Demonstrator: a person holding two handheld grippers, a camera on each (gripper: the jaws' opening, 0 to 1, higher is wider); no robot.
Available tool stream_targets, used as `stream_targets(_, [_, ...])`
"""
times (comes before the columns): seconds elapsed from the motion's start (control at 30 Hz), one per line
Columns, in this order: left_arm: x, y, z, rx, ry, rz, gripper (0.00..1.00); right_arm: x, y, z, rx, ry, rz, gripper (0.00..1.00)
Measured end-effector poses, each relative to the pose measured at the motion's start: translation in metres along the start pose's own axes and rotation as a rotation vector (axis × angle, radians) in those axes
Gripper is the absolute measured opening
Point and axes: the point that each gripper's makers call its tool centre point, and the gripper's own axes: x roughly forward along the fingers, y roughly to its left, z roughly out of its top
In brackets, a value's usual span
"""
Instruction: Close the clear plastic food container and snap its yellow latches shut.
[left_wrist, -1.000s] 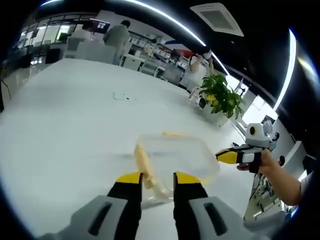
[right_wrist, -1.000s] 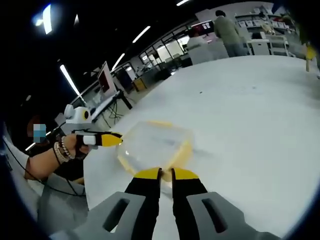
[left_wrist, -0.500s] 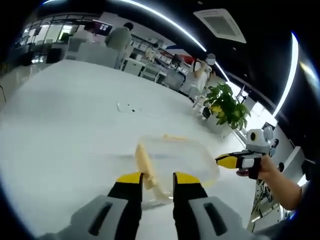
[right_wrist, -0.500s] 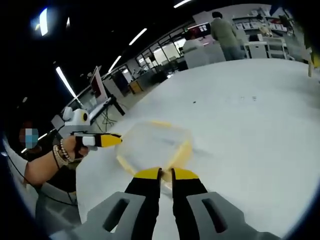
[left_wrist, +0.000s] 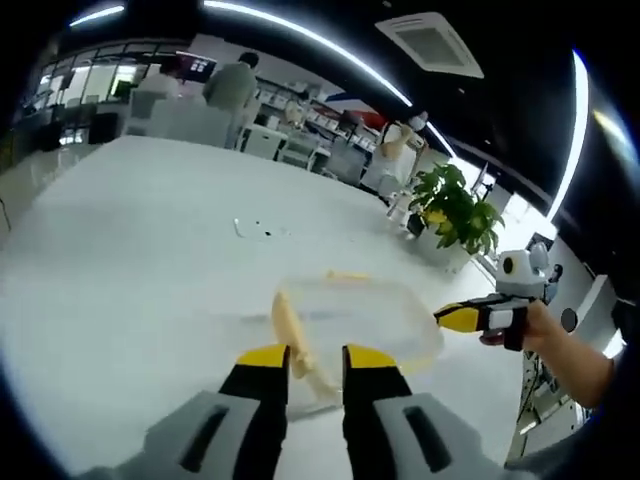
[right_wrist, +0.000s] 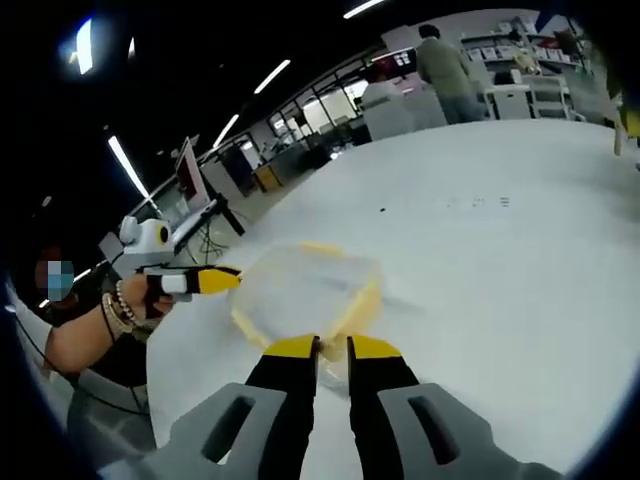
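A: Where's the container (left_wrist: 350, 315)?
B: On the white counter (left_wrist: 130, 260), lid down, between both grippers.
A: Jaws?
B: Left gripper (left_wrist: 303, 357) has a narrow gap around a yellow latch (left_wrist: 292, 330). Right gripper (right_wrist: 331, 347) looks nearly closed at the opposite edge; whether it's pinching a latch I can't tell.
A: Progress?
B: Lid seems on; latches probably still need snapping

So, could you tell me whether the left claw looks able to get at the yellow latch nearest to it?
Probably yes: the left claw sits right at the yellow latch on the near side of the container, with nothing between; the right claw works the opposite side.
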Motion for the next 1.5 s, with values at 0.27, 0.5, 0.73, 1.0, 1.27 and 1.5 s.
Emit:
stream_targets(0.27, [-0.027,-0.010,-0.001,0.011,-0.029,-0.052,0.23,-0.027,0.007,-0.001,0.002,-0.061,0.008,0.21])
stream_targets(0.5, [-0.068,-0.024,-0.004,0.102,-0.059,-0.051,0.35,-0.058,0.022,-0.008,-0.008,-0.097,-0.004,0.41])
stream_targets(0.73, [-0.123,-0.050,-0.011,0.245,-0.087,-0.065,0.56,-0.093,0.044,-0.007,-0.069,-0.187,-0.055,0.83])
stream_targets(1.0, [-0.196,-0.068,-0.036,0.246,-0.132,-0.053,0.61,-0.134,0.073,-0.032,-0.160,-0.185,-0.138,1.00])
stream_targets(1.27, [-0.249,-0.070,-0.076,0.261,-0.141,-0.014,0.63,-0.162,0.110,-0.053,-0.204,-0.243,-0.148,1.00])
stream_targets(1.5, [-0.266,-0.075,-0.103,0.249,-0.153,0.003,0.62,-0.167,0.129,-0.088,-0.215,-0.226,-0.161,0.99])
